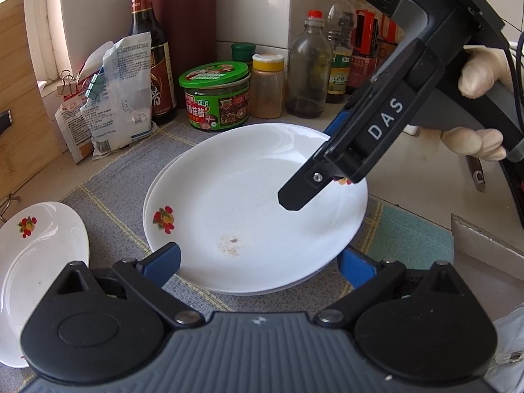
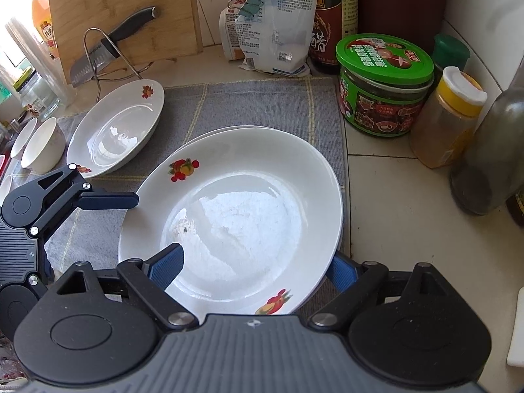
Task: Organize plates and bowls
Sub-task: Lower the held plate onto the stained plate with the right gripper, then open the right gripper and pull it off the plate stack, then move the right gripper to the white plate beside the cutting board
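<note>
grey mat (image 2: 262, 104) on bench is carrying stacked plates (image 2: 262, 170); right hand-held gripper (image 2: 253, 267) is straddling their near rim, spread; left hand-held gripper (image 1: 258, 262) likewise spread beside them.

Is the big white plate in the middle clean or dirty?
A little dirty. The top plate is empty of food, but small brownish specks sit near the middle of its well; the right wrist view shows a dark speck there too.

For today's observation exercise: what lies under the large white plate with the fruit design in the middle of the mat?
Under the top plate the rim of a second plate peeks out, resting on the grey mat. Its centre and anything beneath it are covered.
</note>
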The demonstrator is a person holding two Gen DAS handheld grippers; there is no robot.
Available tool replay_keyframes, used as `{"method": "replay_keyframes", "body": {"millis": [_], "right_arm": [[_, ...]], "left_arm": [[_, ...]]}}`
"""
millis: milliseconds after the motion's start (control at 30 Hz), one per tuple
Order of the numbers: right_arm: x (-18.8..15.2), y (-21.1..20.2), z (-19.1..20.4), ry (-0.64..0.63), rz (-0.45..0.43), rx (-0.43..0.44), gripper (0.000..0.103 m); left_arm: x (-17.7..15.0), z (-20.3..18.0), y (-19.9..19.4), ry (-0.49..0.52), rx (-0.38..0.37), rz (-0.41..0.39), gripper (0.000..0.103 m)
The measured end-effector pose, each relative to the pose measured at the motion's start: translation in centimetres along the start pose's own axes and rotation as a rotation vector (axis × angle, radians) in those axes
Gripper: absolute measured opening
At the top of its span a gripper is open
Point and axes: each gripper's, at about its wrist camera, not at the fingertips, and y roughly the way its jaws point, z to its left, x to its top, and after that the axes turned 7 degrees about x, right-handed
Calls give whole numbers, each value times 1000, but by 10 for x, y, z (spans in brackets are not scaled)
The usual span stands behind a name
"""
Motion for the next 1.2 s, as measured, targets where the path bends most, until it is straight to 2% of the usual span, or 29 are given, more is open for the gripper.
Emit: {"method": "replay_keyframes", "body": {"millis": [300,400,533,667,767,900,1067,1200], "right_arm": [[-1,0,3,1,13,-23,96],[-3,1,1,14,21,-45,96],[-3,-9,5,-13,-14,-23,99],[-2,-19,16,-66,-62,-31,102],[-3,-21,24,-105,-104,-35,103],[-4,-18,37,-176,-138,-30,103],[1,-11,49,-256,-146,54,103],[10,-1,58,-303,-138,121,103]], "left_arm": [[0,-2,0,4,0,4,102],[1,2,-2,-28,15,-14,101],[4,10,-8,-72,23,-25,101],[-1,10,-21,-71,62,-44,101],[-6,8,-32,-91,107,-58,102],[-14,8,-48,-159,213,-81,102],[-27,18,-67,-328,358,-71,102],[-42,28,-75,-424,497,-23,102]]}}
